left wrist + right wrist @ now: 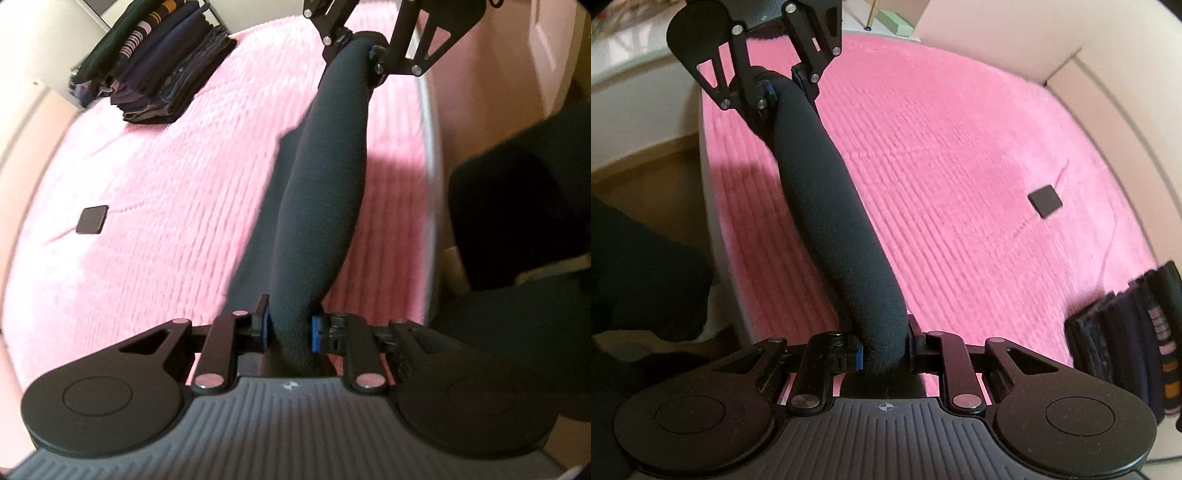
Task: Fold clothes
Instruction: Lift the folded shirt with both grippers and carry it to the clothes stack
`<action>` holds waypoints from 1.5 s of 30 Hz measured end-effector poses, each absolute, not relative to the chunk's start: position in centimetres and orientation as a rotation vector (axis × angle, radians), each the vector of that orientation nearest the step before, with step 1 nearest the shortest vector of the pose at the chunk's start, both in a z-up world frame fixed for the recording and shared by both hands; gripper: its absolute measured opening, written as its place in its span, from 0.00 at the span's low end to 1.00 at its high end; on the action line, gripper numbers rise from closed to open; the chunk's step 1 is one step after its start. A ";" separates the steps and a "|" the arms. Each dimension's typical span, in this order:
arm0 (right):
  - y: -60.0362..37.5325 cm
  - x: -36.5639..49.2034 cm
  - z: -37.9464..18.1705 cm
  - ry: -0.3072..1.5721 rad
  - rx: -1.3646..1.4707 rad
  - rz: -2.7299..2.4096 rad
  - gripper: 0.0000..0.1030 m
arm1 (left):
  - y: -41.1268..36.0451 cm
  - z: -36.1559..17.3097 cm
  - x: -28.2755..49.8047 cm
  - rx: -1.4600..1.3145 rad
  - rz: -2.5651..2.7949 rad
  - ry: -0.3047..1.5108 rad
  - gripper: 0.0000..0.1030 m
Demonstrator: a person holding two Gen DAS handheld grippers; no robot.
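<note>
Fabric of a dark garment (325,206) runs taut from bottom centre to the upper middle of each frame, above the pink bedspread (166,221). The left gripper (290,328) and right gripper (884,350) each pinch one end, jaws narrow, probably spreading it for folding beside the folded stack (159,62) at upper left.

No readable text, label, brand or number anywhere in either view. Only a small white crosshair mark (289,386), printed on the ribbed grey housing (258,424) of the left gripper, and a matching crosshair mark (885,407) on the ribbed housing (886,435) of the right gripper. Stripes on the stacked clothes (155,62), no lettering legible there.
</note>
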State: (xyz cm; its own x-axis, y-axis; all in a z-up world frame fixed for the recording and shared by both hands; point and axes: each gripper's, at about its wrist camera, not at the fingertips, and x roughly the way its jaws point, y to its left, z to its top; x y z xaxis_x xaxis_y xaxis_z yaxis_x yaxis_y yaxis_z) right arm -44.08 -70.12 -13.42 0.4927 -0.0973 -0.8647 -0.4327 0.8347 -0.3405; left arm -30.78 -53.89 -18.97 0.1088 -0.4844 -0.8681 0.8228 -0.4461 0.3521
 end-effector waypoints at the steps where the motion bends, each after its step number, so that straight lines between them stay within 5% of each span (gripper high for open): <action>1: -70.4 -43.8 -11.6 1.066 -0.562 0.216 0.18 | -54.4 -17.3 -30.6 1.327 -1.585 0.388 0.16; 7: -71.4 -44.4 -3.8 1.094 -0.538 0.110 0.18 | -57.4 -8.5 -30.2 1.347 -1.675 0.407 0.16; 18: -80.0 -45.1 4.9 0.999 -0.518 -0.210 0.18 | -67.5 1.3 -28.4 1.308 -1.810 0.124 0.16; 28: -99.3 -45.4 9.8 0.898 -0.586 -0.146 0.18 | -85.2 6.2 -29.7 1.264 -1.767 0.008 0.16; 35: -113.9 -40.6 15.7 0.742 -0.742 -0.159 0.18 | -100.5 10.4 -28.5 1.183 -1.622 0.079 0.16; 39: -121.0 -36.2 19.1 0.615 -0.817 -0.270 0.18 | -108.7 15.0 -26.0 1.140 -1.486 -0.037 0.16; 45: -126.1 -33.7 11.8 0.549 -0.912 -0.357 0.18 | -118.3 16.3 -23.4 1.093 -1.280 -0.286 0.16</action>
State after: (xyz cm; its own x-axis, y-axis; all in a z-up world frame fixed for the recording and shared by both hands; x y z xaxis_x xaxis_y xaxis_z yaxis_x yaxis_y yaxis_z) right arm -33.65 -126.11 11.82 0.8069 -0.5122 -0.2942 0.0617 0.5686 -0.8203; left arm -23.39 -118.27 16.31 0.3298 -0.8646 -0.3790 0.6207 -0.1040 0.7772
